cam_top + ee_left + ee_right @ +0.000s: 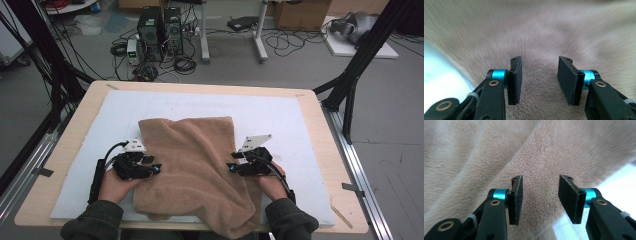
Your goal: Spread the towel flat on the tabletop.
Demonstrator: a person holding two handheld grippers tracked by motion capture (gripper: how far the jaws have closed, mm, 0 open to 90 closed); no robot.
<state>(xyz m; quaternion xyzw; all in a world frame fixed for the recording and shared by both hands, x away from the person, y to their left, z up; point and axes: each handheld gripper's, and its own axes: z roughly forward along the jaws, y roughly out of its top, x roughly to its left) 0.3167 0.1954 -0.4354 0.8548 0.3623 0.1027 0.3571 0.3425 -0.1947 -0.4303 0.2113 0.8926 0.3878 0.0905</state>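
One rumpled tan terry towel lay beyond both released grippers, left and right, jaws parted, gripping nothing.

so the light wood table sits mid-frame with a big white sheet covering most of its top, and a rumpled tan towel lies on that sheet, its lower-centre edge drooping over the table's near edge.
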